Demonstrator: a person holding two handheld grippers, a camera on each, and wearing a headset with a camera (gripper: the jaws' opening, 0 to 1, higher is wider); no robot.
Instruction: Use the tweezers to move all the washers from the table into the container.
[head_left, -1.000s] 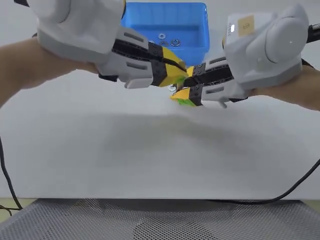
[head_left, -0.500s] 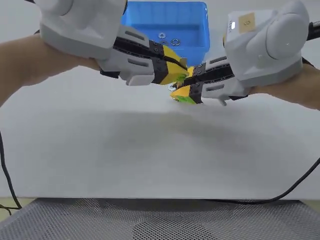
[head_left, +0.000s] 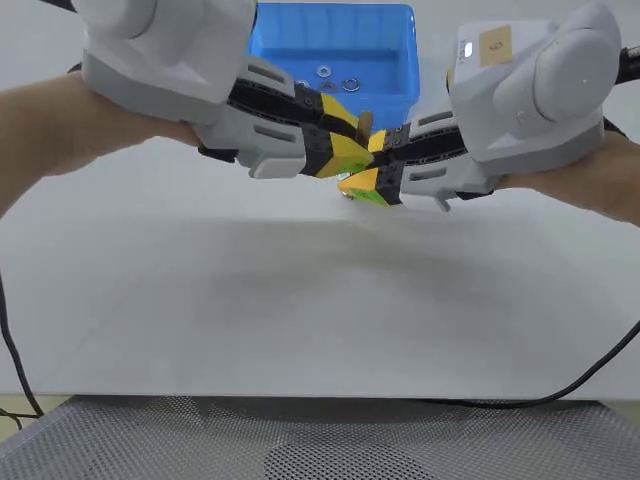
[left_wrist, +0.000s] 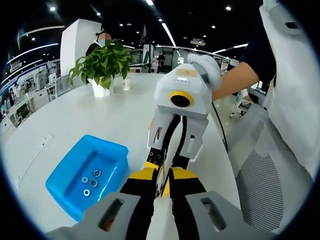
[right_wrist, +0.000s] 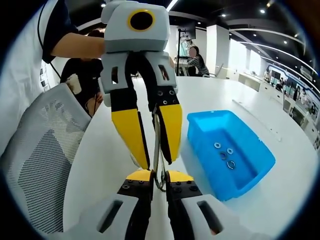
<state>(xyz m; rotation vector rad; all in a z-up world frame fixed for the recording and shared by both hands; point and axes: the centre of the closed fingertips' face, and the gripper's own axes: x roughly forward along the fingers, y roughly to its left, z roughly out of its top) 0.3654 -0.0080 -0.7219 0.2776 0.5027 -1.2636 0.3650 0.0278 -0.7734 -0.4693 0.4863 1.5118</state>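
White tabletop (head_left: 300, 300), open-plan office (right_wrist: 240, 60); R tool (right_wrist: 155, 177) tight on tweezers (right_wrist: 157, 135), L tool (left_wrist: 162, 181) unclear.

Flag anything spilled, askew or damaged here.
Nothing stands out. The blue container sits upright on the table with washers inside, and the tweezers sit between the meeting tips of the left tongs and right tongs.
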